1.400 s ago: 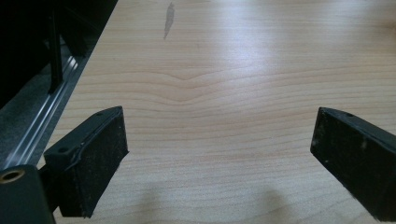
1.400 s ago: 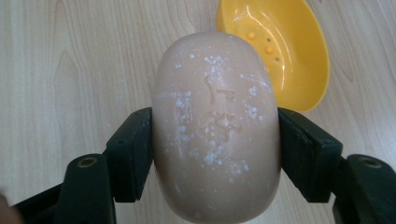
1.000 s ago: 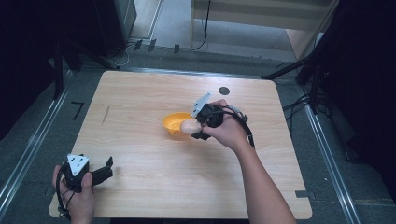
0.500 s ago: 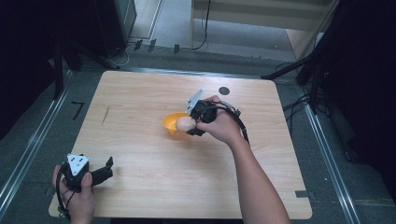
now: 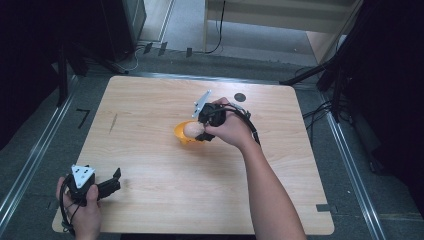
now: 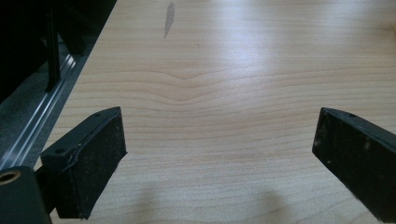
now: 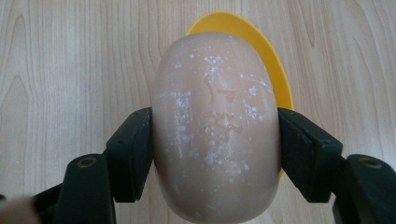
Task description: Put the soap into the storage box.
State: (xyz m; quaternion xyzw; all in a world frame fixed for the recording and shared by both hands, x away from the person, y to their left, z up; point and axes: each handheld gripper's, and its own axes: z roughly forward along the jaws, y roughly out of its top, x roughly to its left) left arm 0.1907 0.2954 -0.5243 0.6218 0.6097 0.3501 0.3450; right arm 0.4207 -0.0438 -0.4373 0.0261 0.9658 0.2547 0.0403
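Over mid-table [image 5: 150, 115], the right gripper [image 5: 199, 131] is clamped on one beige egg-shaped object [image 7: 215, 126], gripped across its short sides, long axis running along the jaws, directly above the one yellow bowl [image 7: 266, 51]; likely next is a straight lowering. Left gripper [image 5: 114, 181] rests well apart at the near-left corner, jaws wide and empty.

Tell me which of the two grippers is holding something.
The right gripper: its jaws clamp a tan soap bar over the yellow dish. The left gripper is open.
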